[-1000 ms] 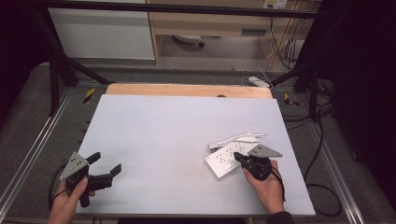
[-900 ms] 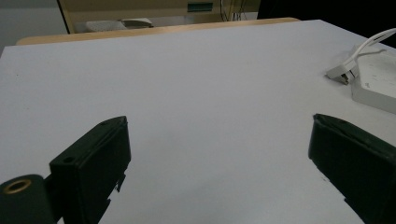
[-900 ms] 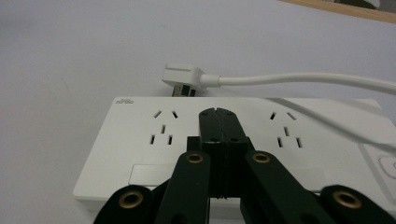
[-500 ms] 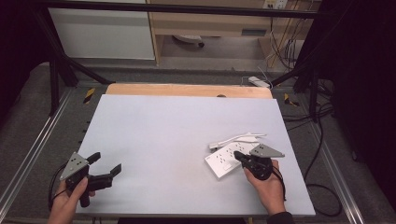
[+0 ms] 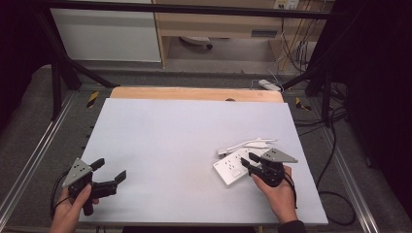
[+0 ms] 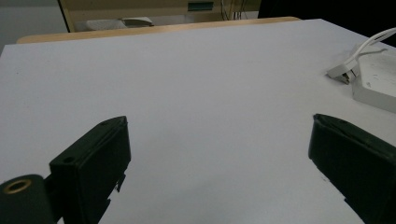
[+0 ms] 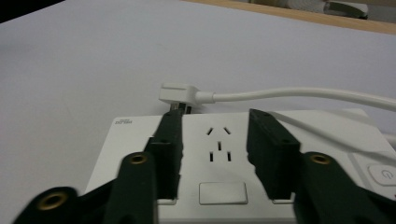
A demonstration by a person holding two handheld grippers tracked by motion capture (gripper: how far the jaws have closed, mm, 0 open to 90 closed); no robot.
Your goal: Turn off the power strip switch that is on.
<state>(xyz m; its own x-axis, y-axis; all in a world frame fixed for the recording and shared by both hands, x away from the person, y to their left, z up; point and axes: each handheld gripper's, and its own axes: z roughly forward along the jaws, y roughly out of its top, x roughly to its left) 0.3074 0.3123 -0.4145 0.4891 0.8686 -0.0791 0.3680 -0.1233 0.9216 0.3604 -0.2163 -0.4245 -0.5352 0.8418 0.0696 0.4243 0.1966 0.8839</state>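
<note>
White power strip [image 5: 234, 166] sits flat on grey table [image 5: 184, 141], near right edge, its plug [image 7: 176, 94] lying loose just past far end, cord [image 7: 299, 95] trailing off. So plug not in any socket yet, that's what's left I'd guess. Right gripper [image 5: 250, 162] over strip, jaws have just been opening, roughly half apart, nothing between them as far as blurry view lets me tell. Left gripper [image 5: 110, 169] parked well apart at table's near left corner, jaws wide, empty.

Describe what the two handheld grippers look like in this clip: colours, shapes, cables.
Both are black. The left gripper and the right gripper each carry a grey three-cornered plate on top and trail a dark cable. Their fingers are flat, blocky black pads; brass-coloured rings sit at the pivots in both gripper views.
</note>
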